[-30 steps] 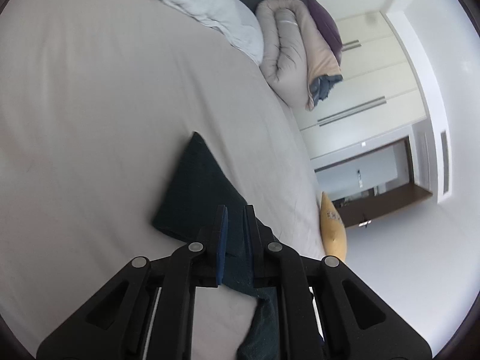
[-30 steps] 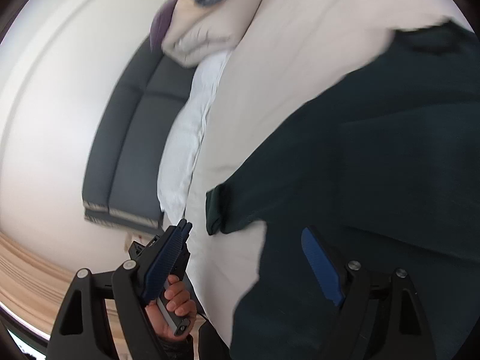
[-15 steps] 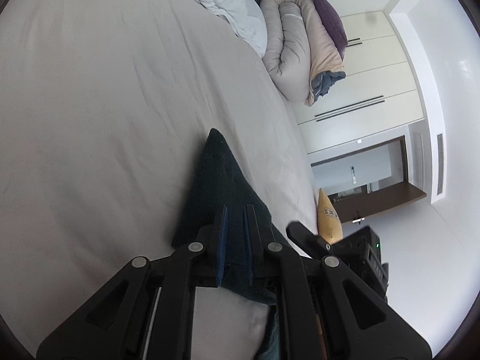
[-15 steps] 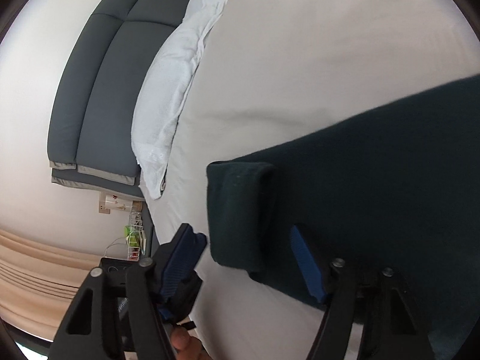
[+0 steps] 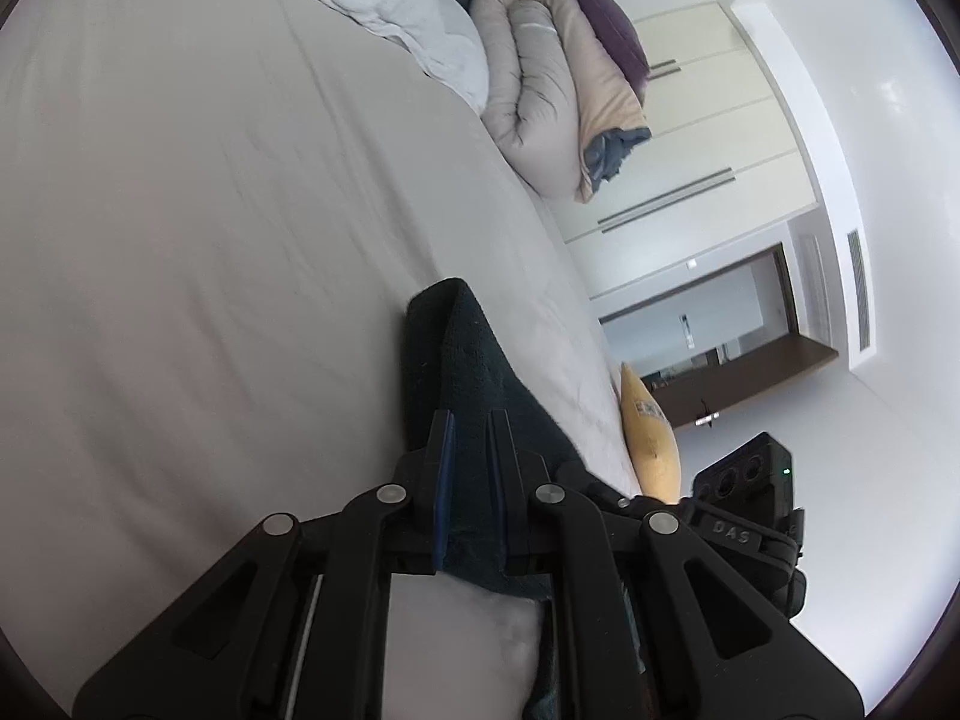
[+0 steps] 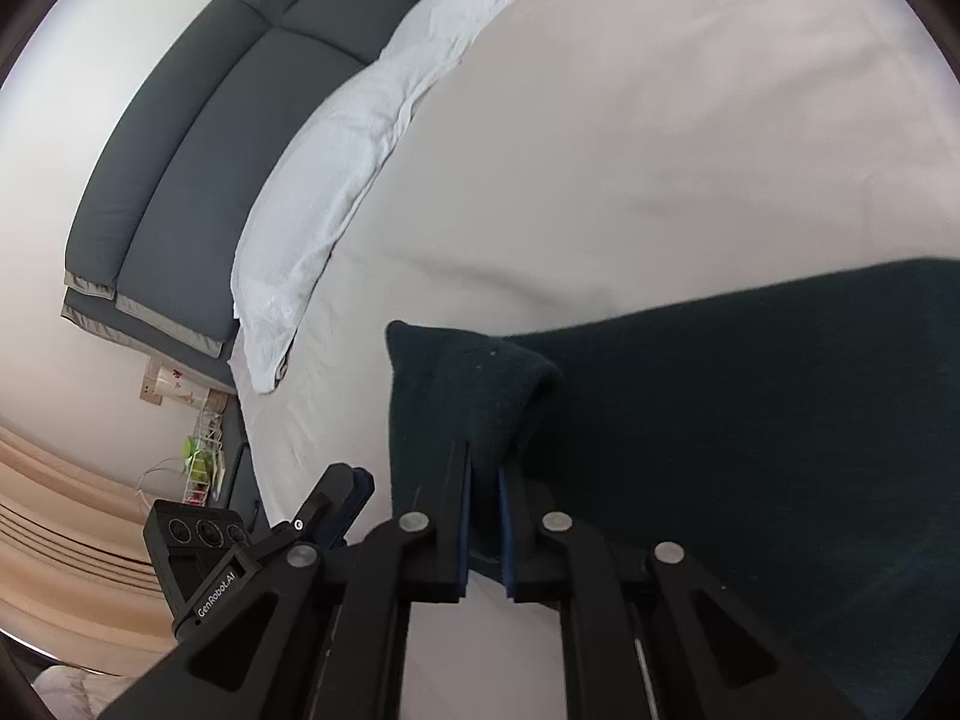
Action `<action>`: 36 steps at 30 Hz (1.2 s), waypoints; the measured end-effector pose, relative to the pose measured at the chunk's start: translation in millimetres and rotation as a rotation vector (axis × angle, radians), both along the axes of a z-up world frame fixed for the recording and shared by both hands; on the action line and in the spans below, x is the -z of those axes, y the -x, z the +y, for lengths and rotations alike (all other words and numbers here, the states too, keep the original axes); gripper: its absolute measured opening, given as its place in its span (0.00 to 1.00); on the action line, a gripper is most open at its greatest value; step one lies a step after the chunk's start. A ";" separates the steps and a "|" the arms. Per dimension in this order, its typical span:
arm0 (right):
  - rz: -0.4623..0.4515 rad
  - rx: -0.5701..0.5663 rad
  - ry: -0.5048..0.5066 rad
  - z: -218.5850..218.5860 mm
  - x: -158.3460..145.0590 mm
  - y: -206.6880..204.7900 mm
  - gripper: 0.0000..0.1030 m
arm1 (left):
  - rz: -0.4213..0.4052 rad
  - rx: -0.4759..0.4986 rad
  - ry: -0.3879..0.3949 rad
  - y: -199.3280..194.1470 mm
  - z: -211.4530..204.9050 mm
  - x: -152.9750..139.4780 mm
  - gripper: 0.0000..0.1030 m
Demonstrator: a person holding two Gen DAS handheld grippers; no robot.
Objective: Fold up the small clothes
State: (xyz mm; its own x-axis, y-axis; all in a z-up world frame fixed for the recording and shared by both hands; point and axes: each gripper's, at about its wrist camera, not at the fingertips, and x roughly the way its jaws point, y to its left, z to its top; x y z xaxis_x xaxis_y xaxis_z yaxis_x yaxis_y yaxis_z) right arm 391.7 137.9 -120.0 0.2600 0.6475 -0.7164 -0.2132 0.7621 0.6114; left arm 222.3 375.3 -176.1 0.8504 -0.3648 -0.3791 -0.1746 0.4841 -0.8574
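My left gripper (image 5: 471, 426) is clenched on a fold of the dark cloth (image 5: 474, 384), its blue pads (image 5: 442, 468) pressing the fabric from both sides. The cloth rises from the pinch to a rounded corner just past the fingertips and lies on the bed (image 5: 210, 210). My right gripper (image 6: 483, 456) has just been closing and now grasps the cloth (image 6: 750, 420) at its cuff-like folded end, with fabric bunched between the pads (image 6: 462, 516). From that grip the cloth spreads wide across the bed (image 6: 660, 150) to the right of the gripper. Low and left of the right gripper I see the other gripper (image 6: 336, 504), close beside it at the bed's edge; in the left wrist view the right unit's black body shows low at the right, beyond the cloth.

Farther up the bed from the cloth lies a white blanket (image 6: 336, 180), rumpled along the edge, against a grey headboard (image 6: 192, 138). Past it sits a rolled beige duvet (image 5: 540, 90) with a purple pillow (image 5: 609, 18) on top. A yellow cushion (image 5: 651, 438) stands just off the bed's side near the cloth, though I can't quite tell what it rests on. Behind it are wardrobe doors (image 5: 708, 138).
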 end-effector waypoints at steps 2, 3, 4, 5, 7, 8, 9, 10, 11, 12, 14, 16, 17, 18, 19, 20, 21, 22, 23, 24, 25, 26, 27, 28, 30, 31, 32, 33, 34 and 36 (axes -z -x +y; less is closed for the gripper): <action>-0.062 0.008 0.014 -19.0 -18.7 8.4 0.08 | -0.015 0.026 -0.010 1.3 -8.2 -11.2 0.10; -0.089 0.021 0.027 -29.3 -26.8 11.4 0.08 | -0.026 0.035 -0.020 3.6 -13.5 -20.2 0.10; -0.107 0.039 0.025 -41.0 -34.5 14.1 0.08 | -0.032 0.039 -0.027 4.3 -17.3 -25.8 0.10; -0.120 0.065 0.018 -58.0 -42.6 17.2 0.08 | -0.037 0.048 -0.028 3.4 -22.1 -32.0 0.10; -0.151 0.122 0.010 -94.8 -57.7 26.1 0.08 | -0.036 0.081 -0.020 -2.6 -34.7 -41.9 0.10; -0.169 0.152 0.002 -116.1 -66.5 32.7 0.08 | -0.032 0.094 -0.023 -4.9 -40.8 -46.0 0.10; -0.182 0.171 0.001 -131.7 -72.5 37.8 0.08 | -0.025 0.119 -0.029 -9.3 -50.9 -52.6 0.10; -0.193 0.194 0.003 -147.3 -78.2 43.1 0.08 | -0.026 0.138 -0.032 -12.2 -57.7 -57.1 0.10; -0.206 0.217 0.004 -165.4 -83.6 49.8 0.08 | -0.029 0.157 -0.036 -15.1 -65.4 -62.7 0.10; -0.214 0.241 0.006 -184.8 -87.8 56.8 0.08 | -0.038 0.184 -0.047 -18.7 -77.4 -70.6 0.10; -0.218 0.290 0.019 -218.8 -91.8 68.4 0.08 | -0.048 0.219 -0.068 -23.7 -94.2 -79.8 0.10; -0.213 0.346 0.027 -253.9 -91.0 80.2 0.08 | -0.042 0.259 -0.097 -32.4 -115.4 -88.1 0.10; -0.204 0.375 0.026 -271.3 -88.3 85.2 0.08 | -0.033 0.279 -0.110 -38.2 -126.4 -91.2 0.10; -0.196 0.408 0.023 -289.7 -85.3 90.8 0.08 | -0.023 0.304 -0.124 -45.3 -140.0 -94.0 0.10; -0.190 0.431 0.019 -303.4 -82.1 95.6 0.08 | -0.015 0.316 -0.134 -49.3 -148.3 -95.3 0.10; -0.183 0.454 0.016 -317.3 -79.2 100.3 0.08 | -0.004 0.325 -0.144 -53.4 -156.2 -96.1 0.10; -0.178 0.471 0.014 -328.2 -75.9 105.1 0.08 | 0.010 0.347 -0.151 -59.8 -168.4 -96.7 0.10; -0.172 0.481 0.011 -334.7 -72.5 108.6 0.08 | 0.017 0.365 -0.157 -65.6 -175.3 -97.5 0.10; -0.163 0.489 0.006 -341.1 -68.4 111.7 0.08 | 0.029 0.388 -0.178 -71.5 -187.0 -98.3 0.10; -0.153 0.493 -0.002 -348.2 -64.3 114.3 0.08 | 0.041 0.404 -0.203 -77.4 -197.1 -99.5 0.10; -0.148 0.493 -0.006 -353.3 -61.3 116.2 0.09 | 0.049 0.418 -0.219 -83.8 -204.8 -100.4 0.10; -0.143 0.491 -0.007 -357.1 -59.1 119.0 0.09 | 0.057 0.437 -0.234 -90.9 -215.7 -100.5 0.10; -0.131 0.494 -0.013 -362.4 -55.9 120.4 0.09 | 0.063 0.448 -0.241 -94.6 -221.2 -99.7 0.10; -0.121 0.495 -0.022 -367.3 -53.4 122.6 0.09 | 0.075 0.463 -0.253 -102.4 -229.7 -98.9 0.10; -0.098 0.496 -0.053 -366.6 -48.0 126.9 0.09 | 0.107 0.497 -0.281 -120.6 -248.6 -95.4 0.10; -0.094 0.490 -0.062 -363.2 -47.1 129.0 0.09 | 0.117 0.514 -0.293 -126.0 -256.1 -93.2 0.10; -0.094 0.482 -0.070 -360.4 -47.8 132.0 0.09 | 0.135 0.535 -0.315 -133.4 -266.1 -89.6 0.10; -0.094 0.475 -0.081 -357.1 -49.0 134.3 0.09 | 0.150 0.548 -0.334 -137.6 -272.7 -83.8 0.10; -0.090 0.473 -0.094 -353.8 -50.5 137.4 0.09 | 0.162 0.558 -0.347 -147.3 -273.9 -78.8 0.10; -0.088 0.473 -0.118 -351.5 -54.2 142.5 0.09 | 0.195 0.580 -0.383 -157.9 -286.0 -65.7 0.10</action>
State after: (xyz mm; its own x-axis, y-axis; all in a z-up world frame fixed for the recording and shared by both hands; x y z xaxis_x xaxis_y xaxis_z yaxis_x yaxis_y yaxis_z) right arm 249.3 -213.5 -65.8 0.6015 0.5194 -0.6071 0.0842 0.7144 0.6947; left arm 380.1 89.2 -110.4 0.4641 -0.5480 -0.6959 0.0690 0.8056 -0.5884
